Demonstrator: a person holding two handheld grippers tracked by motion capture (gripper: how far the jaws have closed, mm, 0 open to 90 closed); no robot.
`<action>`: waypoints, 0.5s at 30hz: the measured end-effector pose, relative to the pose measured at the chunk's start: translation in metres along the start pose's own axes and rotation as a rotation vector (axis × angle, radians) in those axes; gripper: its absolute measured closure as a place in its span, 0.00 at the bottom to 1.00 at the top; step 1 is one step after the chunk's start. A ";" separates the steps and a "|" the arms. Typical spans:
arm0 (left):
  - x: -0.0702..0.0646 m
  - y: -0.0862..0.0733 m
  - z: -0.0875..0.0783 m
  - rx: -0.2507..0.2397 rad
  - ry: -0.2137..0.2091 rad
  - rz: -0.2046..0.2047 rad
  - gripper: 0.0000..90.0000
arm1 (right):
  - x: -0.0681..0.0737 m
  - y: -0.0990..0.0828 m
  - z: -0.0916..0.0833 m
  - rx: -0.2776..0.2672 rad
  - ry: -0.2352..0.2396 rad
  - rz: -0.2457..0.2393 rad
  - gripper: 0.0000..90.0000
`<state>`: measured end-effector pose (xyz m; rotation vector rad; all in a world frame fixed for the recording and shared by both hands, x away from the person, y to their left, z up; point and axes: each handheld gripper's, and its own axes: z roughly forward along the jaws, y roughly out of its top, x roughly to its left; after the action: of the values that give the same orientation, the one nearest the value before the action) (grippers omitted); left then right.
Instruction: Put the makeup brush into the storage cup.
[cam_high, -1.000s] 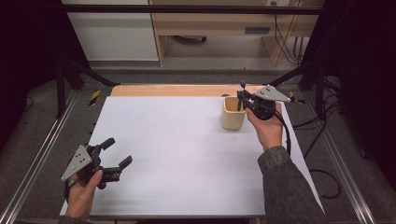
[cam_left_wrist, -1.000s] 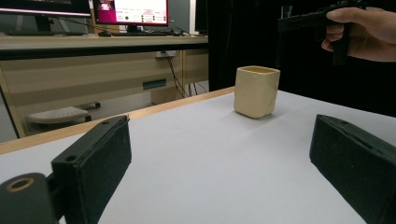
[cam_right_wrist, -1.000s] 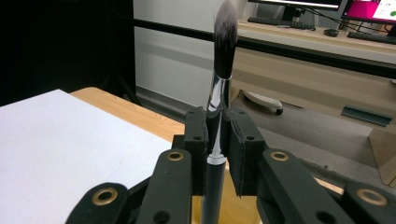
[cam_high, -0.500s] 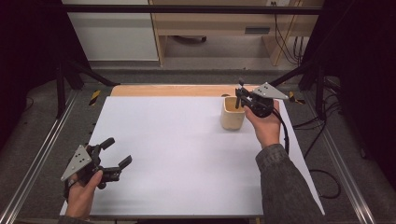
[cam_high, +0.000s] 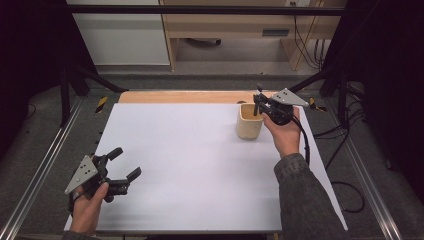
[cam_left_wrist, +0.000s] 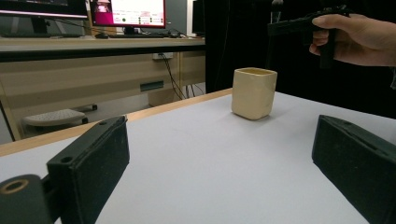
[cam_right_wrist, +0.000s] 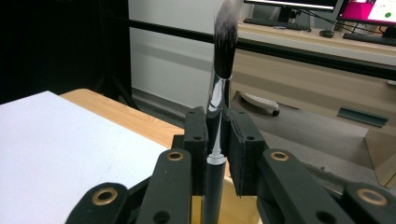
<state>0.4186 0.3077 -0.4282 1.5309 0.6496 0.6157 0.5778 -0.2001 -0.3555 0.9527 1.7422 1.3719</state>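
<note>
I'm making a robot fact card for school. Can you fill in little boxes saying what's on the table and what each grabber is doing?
table: white tabletop with a wooden far edge
cup: cream squarish cup, upright near the far right
brush: black-handled makeup brush with dark bristles, held upright above the cup
right gripper: shut on the brush
left gripper: open, holding nothing, near the front left corner
</note>
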 end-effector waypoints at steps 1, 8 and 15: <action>0.000 0.000 0.000 0.001 -0.002 0.002 0.04 | 0.000 -0.001 0.001 0.001 -0.002 -0.002 0.88; -0.001 0.000 0.001 0.002 -0.014 0.019 0.05 | 0.002 -0.002 0.002 -0.006 0.007 -0.012 0.88; -0.001 -0.001 0.004 0.004 -0.027 0.017 0.05 | 0.001 -0.004 0.003 -0.004 0.002 -0.011 0.88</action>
<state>0.4202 0.3040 -0.4299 1.5479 0.6181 0.6061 0.5791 -0.1987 -0.3598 0.9387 1.7428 1.3693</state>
